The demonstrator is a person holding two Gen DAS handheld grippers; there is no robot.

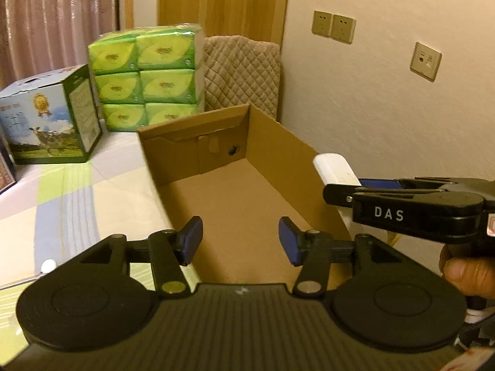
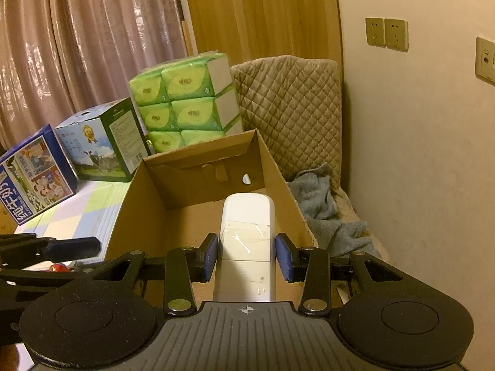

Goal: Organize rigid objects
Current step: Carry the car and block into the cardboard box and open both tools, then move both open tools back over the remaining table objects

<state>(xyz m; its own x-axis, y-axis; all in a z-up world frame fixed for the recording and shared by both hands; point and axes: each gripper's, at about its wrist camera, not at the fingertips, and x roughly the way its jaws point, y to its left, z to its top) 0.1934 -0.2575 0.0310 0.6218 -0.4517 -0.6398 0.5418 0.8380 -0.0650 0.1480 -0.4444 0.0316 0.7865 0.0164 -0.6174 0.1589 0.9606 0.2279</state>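
Right wrist: right gripper [image 2: 246, 252] clamping white remote [image 2: 246, 247].

Tissue packs [image 2: 185, 105] behind box [image 2: 198, 167], cartons [image 2: 102, 142] left

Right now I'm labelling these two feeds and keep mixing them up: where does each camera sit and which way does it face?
Left wrist: rides the left gripper, facing down into the empty cardboard box; its open blue jaws, the right gripper and a thumb show.
Right wrist: rides the right gripper, facing the same cardboard box; its jaws clamp a white remote, with the left gripper at the left edge.
Both share the box, green tissue packs, the milk carton and wall sockets.
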